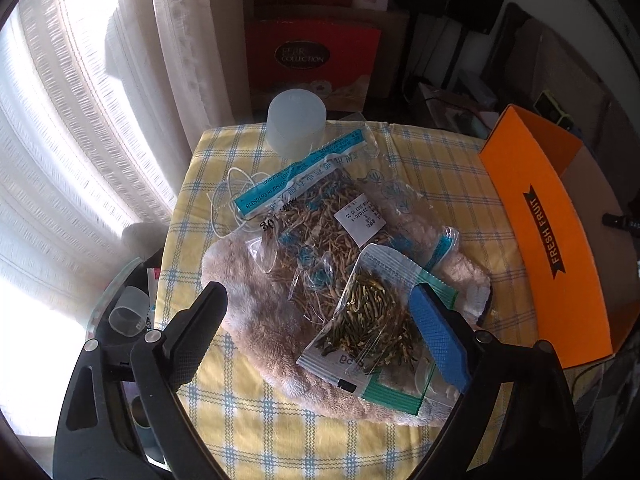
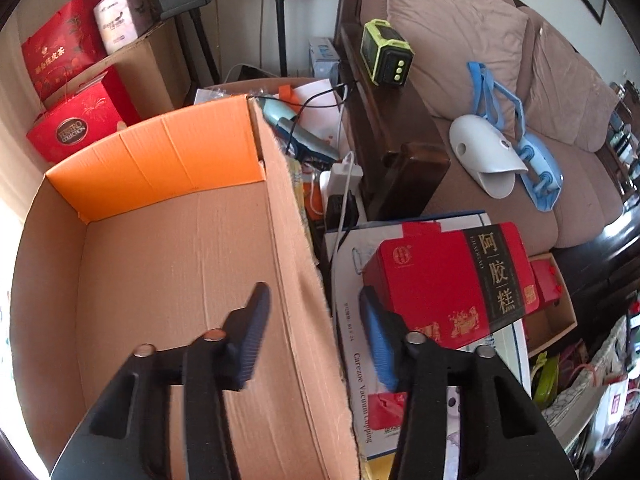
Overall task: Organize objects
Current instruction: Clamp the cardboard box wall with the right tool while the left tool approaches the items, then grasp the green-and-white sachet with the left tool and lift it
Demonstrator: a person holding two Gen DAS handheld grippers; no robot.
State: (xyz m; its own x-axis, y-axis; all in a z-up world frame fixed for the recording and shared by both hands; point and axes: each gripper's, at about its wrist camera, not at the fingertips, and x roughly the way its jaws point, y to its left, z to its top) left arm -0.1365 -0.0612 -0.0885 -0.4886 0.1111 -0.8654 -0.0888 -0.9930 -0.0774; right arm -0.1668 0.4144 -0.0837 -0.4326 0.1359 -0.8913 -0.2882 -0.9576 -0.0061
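In the left wrist view a small clear bag of dried herbs (image 1: pixel 366 316) lies on a larger herb bag (image 1: pixel 320 224), both on a beige plush towel (image 1: pixel 272 320) on the checked tablecloth (image 1: pixel 280 436). My left gripper (image 1: pixel 320 312) is open, its fingers either side of the small bag, just above it. A translucent cup (image 1: pixel 297 123) stands upside down at the far edge, with a white cord (image 1: pixel 228 200) beside it. In the right wrist view my right gripper (image 2: pixel 314 312) is open and empty, straddling the right wall of the cardboard box (image 2: pixel 180 280).
The orange box with "FRESH FRUIT" (image 1: pixel 548 224) stands right of the table. Red gift boxes (image 1: pixel 312 60) stand behind. A glass side table (image 1: pixel 120 312) with a small cup sits left. In the right wrist view a red box (image 2: pixel 448 280), cables and a sofa (image 2: pixel 520 100) lie right.
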